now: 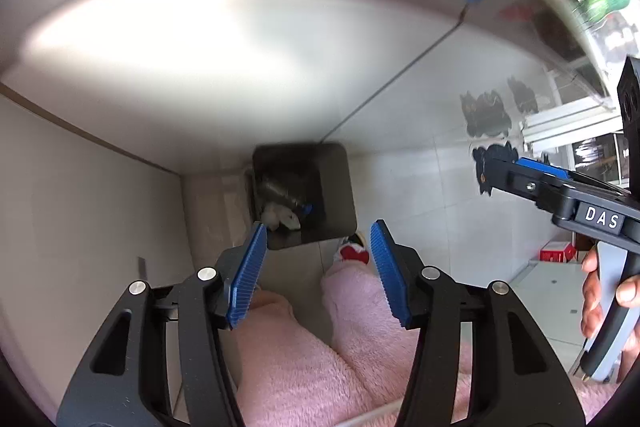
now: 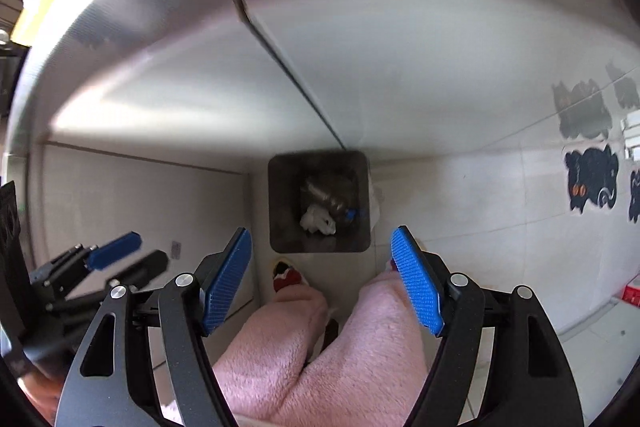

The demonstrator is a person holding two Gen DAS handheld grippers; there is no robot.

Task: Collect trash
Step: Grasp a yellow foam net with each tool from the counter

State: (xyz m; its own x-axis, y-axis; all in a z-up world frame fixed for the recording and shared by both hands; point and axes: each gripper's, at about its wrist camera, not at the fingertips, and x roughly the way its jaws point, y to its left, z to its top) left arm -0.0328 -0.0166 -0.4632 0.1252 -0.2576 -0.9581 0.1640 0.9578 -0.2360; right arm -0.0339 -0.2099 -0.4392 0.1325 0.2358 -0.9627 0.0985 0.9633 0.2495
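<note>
A dark square trash bin (image 1: 336, 163) stands on the floor below a steel table edge; it also shows in the right wrist view (image 2: 280, 187). Inside lie a crushed plastic bottle (image 2: 328, 193) with a blue cap and crumpled white paper (image 2: 318, 221); both also show in the left wrist view, bottle (image 1: 280, 193) and paper (image 1: 280, 218). My left gripper (image 1: 318, 231) is open and empty, high above the bin. My right gripper (image 2: 322, 239) is open and empty, also above the bin. The right gripper shows at the right of the left wrist view (image 1: 516, 173).
A brushed steel tabletop (image 2: 360, 67) fills the upper half of both views. Pink fleece legs (image 2: 320, 347) and red slippers (image 2: 286, 277) stand just before the bin. Black cat floor mats (image 2: 592, 179) lie to the right on the white tiles. A white wall (image 1: 80, 207) is at left.
</note>
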